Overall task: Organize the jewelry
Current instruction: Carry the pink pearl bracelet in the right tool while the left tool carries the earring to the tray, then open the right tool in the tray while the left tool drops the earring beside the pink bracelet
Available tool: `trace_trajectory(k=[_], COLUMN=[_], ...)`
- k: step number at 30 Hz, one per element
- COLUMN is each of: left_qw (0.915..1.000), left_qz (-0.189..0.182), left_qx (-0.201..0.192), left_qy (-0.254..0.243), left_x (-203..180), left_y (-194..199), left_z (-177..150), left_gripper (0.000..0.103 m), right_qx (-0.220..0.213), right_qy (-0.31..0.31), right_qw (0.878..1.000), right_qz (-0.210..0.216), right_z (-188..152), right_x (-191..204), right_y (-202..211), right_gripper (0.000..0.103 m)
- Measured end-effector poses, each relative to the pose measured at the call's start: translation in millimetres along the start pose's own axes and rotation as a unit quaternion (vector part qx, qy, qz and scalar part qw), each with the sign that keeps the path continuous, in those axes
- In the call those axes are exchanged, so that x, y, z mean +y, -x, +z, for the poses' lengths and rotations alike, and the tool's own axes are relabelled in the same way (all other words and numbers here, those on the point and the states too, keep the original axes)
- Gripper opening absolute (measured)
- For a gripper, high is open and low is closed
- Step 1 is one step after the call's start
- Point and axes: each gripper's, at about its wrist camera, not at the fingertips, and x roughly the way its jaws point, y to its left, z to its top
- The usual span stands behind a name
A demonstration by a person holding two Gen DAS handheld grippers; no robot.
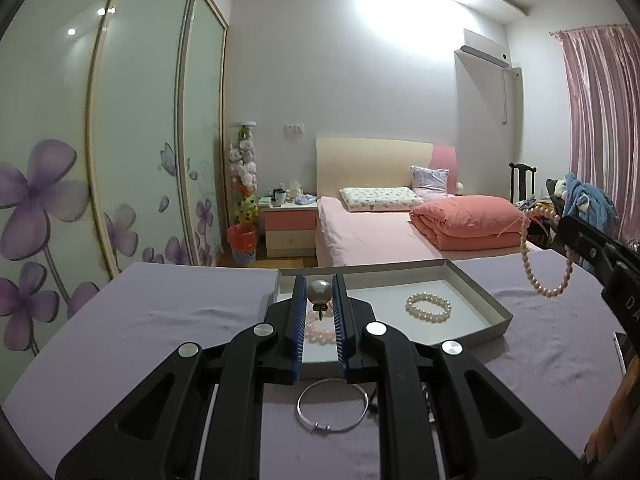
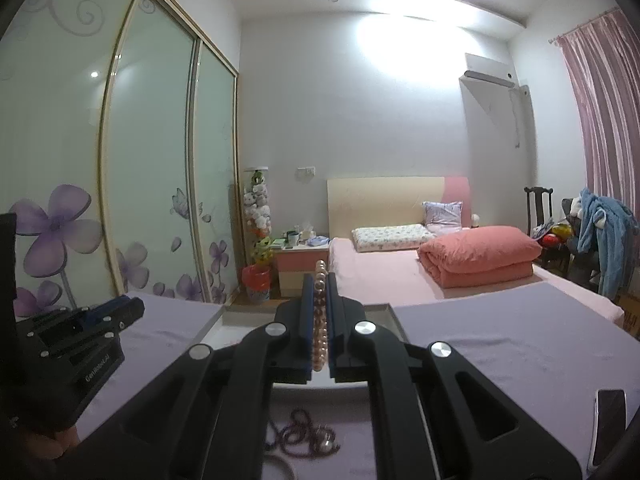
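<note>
2 grippers, each clamped on a piece of jewelry above the tray.

The left gripper (image 1: 319, 294) pinches a large pearl pendant (image 1: 319, 292) over the grey tray (image 1: 486, 294); the right gripper (image 2: 319, 300) squeezes a pink pearl strand (image 2: 320, 312), its loop hanging beside the tray. A white pearl bracelet (image 1: 428, 307) lies inside; a silver bangle (image 1: 332, 406) rests on the lilac cloth (image 1: 160, 328).

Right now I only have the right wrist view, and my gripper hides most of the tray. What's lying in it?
Observer: A white pearl bracelet lies in the tray, and a pink bead bracelet lies further left.
Operator: Is the left gripper carrying anything?
Observer: Yes. The left gripper is shut on a big pearl bead with a small hook.
Operator: Where does my strand hang?
Observer: The pearl strand loops down from the right gripper, right of the tray, seemingly over the purple cloth.
</note>
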Motion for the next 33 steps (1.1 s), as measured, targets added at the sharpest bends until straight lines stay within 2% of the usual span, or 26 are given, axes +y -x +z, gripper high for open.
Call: trace_trajectory(k=[8, 18, 24, 26, 27, 28, 30, 33], left_qw=[0.9991, 0.9926, 0.988, 0.9861, 0.9853, 0.9845, 0.9844, 0.9846], left_qz=[-0.016, -0.034, -0.039, -0.043, -0.047, -0.052, -0.054, -0.052], left_qx=[0.039, 0.116, 0.15, 0.16, 0.164, 0.166, 0.165, 0.161], left_qy=[0.01, 0.012, 0.002, 0.008, 0.014, 0.022, 0.032, 0.043], left_x=[-1.1, -11.2, -20.2, -18.4, -16.9, -14.0, -6.2, 2.8], left_y=[-50.8, -124.6, -151.6, -158.3, -159.1, -158.6, -156.3, -151.3], left_z=[7.8, 1.3, -4.4, -3.7, -3.1, -2.3, -0.8, 2.5], left_gripper=[0.014, 0.014, 0.014, 0.015, 0.015, 0.016, 0.027, 0.031], right_qx=[0.035, 0.127, 0.183, 0.201, 0.205, 0.205, 0.198, 0.198], right_qy=[-0.024, -0.044, -0.067, -0.078, -0.087, -0.094, -0.097, -0.101], right_qw=[0.999, 0.991, 0.98, 0.976, 0.974, 0.974, 0.975, 0.975], right_qz=[0.005, 0.015, 0.026, 0.03, 0.029, 0.029, 0.024, 0.023], right_z=[4.4, -10.5, -18.4, -20.1, -21.0, -21.4, -21.4, -24.2], right_x=[-8.6, -17.2, -23.4, -26.5, -29.8, -33.9, -40.2, -47.3], right_y=[-51.3, -143.3, -191.8, -202.2, -203.3, -201.6, -195.9, -186.1], right_gripper=[0.006, 0.006, 0.007, 0.013, 0.02, 0.033, 0.035, 0.035])
